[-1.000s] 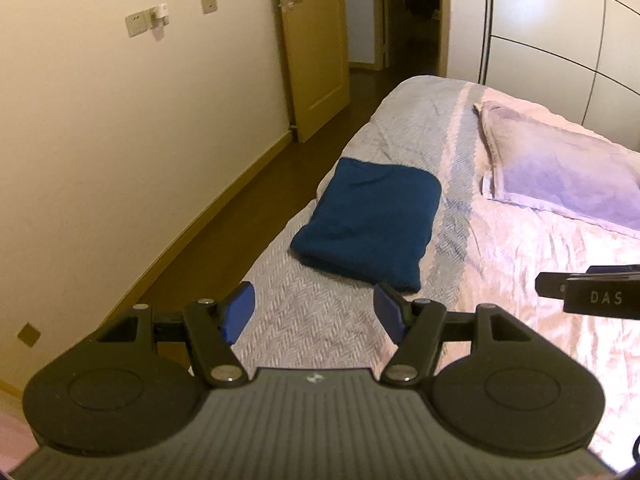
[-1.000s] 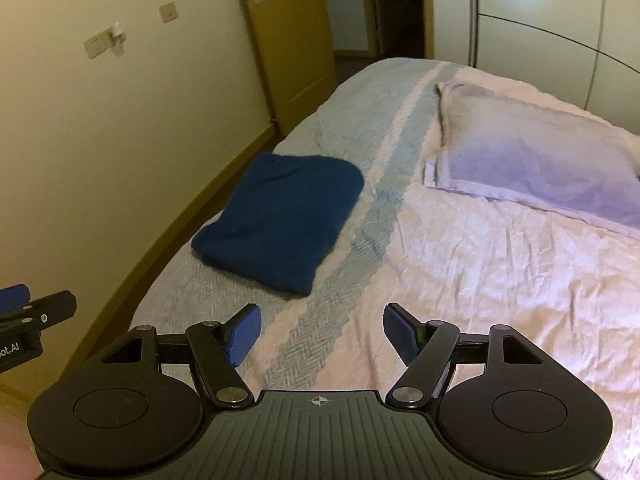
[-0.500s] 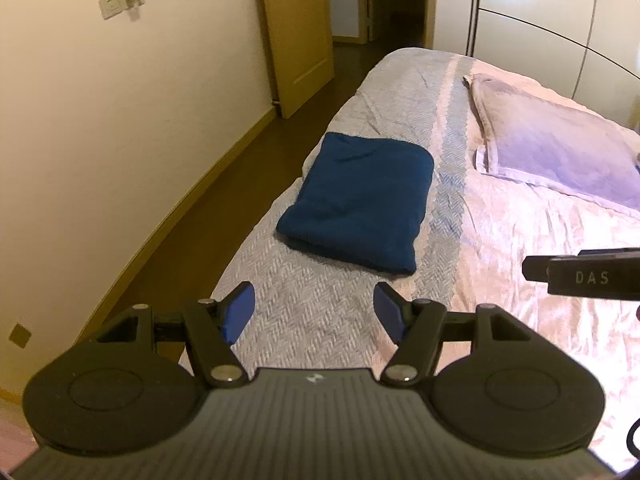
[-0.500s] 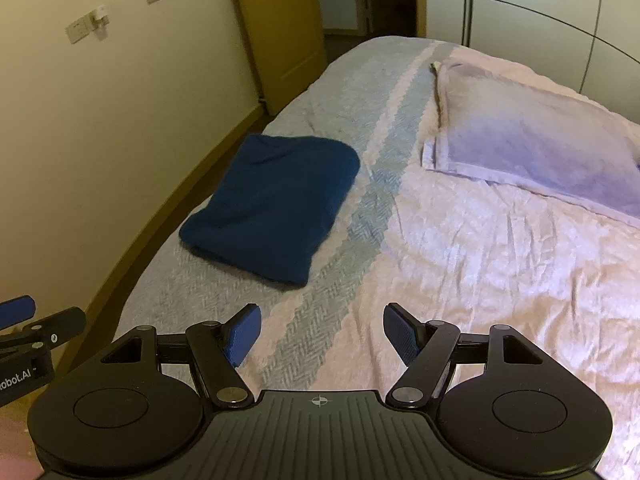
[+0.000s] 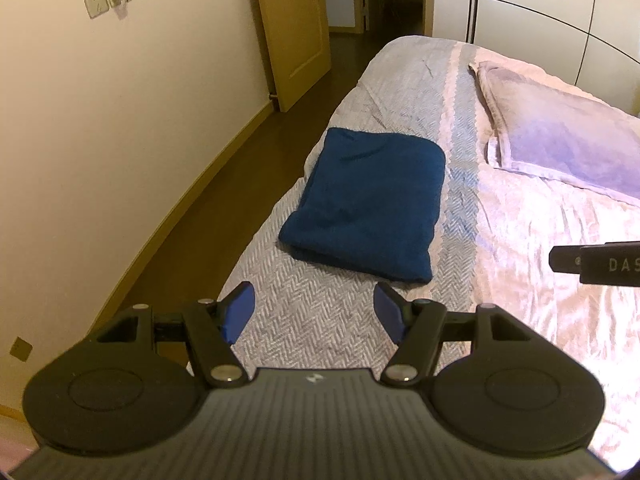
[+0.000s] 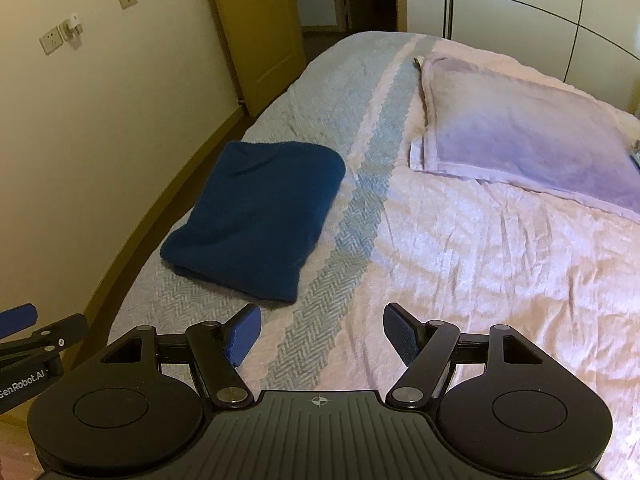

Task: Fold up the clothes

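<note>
A dark blue garment (image 5: 368,204), folded into a thick rectangle, lies on the grey herringbone strip of the bed near its left edge; it also shows in the right wrist view (image 6: 256,216). My left gripper (image 5: 316,312) is open and empty, held above the bed just short of the garment's near edge. My right gripper (image 6: 320,334) is open and empty, over the bed to the right of the garment and short of it. Neither touches the garment.
A lilac pillow (image 6: 528,140) lies at the far right of the pink bedspread (image 6: 480,264). A wall (image 5: 100,140) and a strip of brown floor (image 5: 248,168) run along the bed's left side. A wooden door (image 5: 292,28) stands open beyond.
Both grippers have moved forward and a little higher over the bed, so the folded garment sits closer and more central in the views. Both stay open and empty.
</note>
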Demonstrator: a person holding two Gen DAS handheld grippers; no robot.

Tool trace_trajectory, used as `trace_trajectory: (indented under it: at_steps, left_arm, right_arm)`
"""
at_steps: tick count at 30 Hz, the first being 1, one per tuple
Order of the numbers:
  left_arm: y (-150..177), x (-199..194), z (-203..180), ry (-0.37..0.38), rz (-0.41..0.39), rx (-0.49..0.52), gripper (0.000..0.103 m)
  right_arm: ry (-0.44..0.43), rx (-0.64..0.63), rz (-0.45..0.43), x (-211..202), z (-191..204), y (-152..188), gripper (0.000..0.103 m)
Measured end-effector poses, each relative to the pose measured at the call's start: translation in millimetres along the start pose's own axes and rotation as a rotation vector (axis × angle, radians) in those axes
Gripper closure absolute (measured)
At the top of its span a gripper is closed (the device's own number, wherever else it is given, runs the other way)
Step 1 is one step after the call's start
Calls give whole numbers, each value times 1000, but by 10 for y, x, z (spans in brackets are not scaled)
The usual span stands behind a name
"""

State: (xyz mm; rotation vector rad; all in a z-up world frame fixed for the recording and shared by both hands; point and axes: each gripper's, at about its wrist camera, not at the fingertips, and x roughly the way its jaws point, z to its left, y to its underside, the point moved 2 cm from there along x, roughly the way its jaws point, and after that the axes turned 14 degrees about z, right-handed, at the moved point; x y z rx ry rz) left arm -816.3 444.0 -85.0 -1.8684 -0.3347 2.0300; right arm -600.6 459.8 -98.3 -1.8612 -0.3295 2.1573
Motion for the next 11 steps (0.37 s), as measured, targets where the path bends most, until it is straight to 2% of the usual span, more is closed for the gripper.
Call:
trace_trajectory:
  at_steps: [11]
  left_arm:
    - [-156, 120, -6, -8, -20, -25, 41]
  right_arm:
    - [-9, -42, 6, 105, 48, -197, 32]
